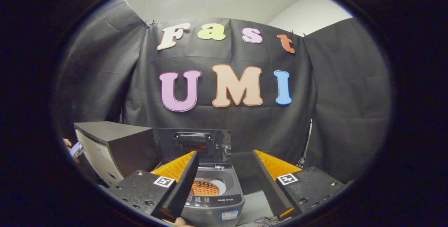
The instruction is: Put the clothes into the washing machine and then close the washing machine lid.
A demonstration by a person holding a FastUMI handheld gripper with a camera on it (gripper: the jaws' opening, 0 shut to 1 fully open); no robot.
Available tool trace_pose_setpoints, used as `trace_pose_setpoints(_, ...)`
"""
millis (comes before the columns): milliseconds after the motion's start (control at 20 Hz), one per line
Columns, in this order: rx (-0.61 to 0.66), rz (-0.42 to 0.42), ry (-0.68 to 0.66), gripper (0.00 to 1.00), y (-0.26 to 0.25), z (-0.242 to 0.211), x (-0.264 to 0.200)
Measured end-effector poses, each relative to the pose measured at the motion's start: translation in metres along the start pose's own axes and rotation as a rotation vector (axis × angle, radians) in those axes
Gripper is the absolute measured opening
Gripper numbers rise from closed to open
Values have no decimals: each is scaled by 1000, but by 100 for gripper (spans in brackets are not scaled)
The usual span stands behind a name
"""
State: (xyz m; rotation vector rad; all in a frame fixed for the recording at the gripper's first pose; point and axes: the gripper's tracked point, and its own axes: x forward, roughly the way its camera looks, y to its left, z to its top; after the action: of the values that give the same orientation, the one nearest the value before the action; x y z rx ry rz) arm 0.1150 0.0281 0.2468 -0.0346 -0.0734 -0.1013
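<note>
Spread claw (224, 171); washing machine (213, 199) between

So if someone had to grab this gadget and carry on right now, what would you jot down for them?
Gripper: fingers open, holding nothing, raised in front of the washing machine.
Washing machine: small grey top-loader between and just ahead of the fingers. Its lid stands up, open. The drum can be seen through the opening; I cannot tell whether any clothes are inside.
Dark box: beside the machine.
Done: lid is open.
Left: locate the clothes, load them if not yet in, then shut the lid.
</note>
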Motion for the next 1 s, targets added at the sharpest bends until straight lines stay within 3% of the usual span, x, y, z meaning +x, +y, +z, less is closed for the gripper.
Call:
trace_pose_setpoints(600,11,165,-17,94,90,44,170)
trace_pose_setpoints(1000,-6,210,35,95,141,24,284)
